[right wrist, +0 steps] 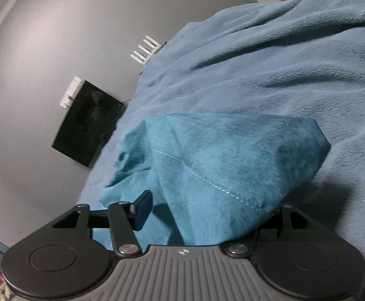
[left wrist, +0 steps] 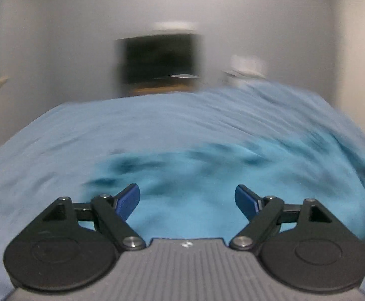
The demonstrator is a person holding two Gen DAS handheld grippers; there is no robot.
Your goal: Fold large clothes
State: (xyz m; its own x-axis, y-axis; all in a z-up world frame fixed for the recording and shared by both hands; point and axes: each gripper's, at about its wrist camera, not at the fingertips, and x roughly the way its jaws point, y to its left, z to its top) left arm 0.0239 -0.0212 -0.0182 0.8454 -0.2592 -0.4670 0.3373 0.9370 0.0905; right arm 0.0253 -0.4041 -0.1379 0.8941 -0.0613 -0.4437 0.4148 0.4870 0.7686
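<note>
A teal garment (left wrist: 195, 180) lies on a light blue blanket (left wrist: 107, 130) that covers the bed. My left gripper (left wrist: 187, 200) is open just above the garment, with nothing between its blue fingers; this view is blurred. In the right wrist view the garment (right wrist: 220, 163) is bunched up, with a stitched seam showing, and drapes over my right gripper (right wrist: 200, 213). The left finger (right wrist: 142, 208) stands wide; the right finger is hidden under the cloth. The right gripper is open, with cloth lying between and over its jaws.
A dark wall-mounted screen (left wrist: 157, 60) (right wrist: 87, 123) hangs on the grey wall beyond the bed. A white router with antennas (right wrist: 145, 50) sits near the bed's far edge. The blanket (right wrist: 282, 62) is rumpled in folds.
</note>
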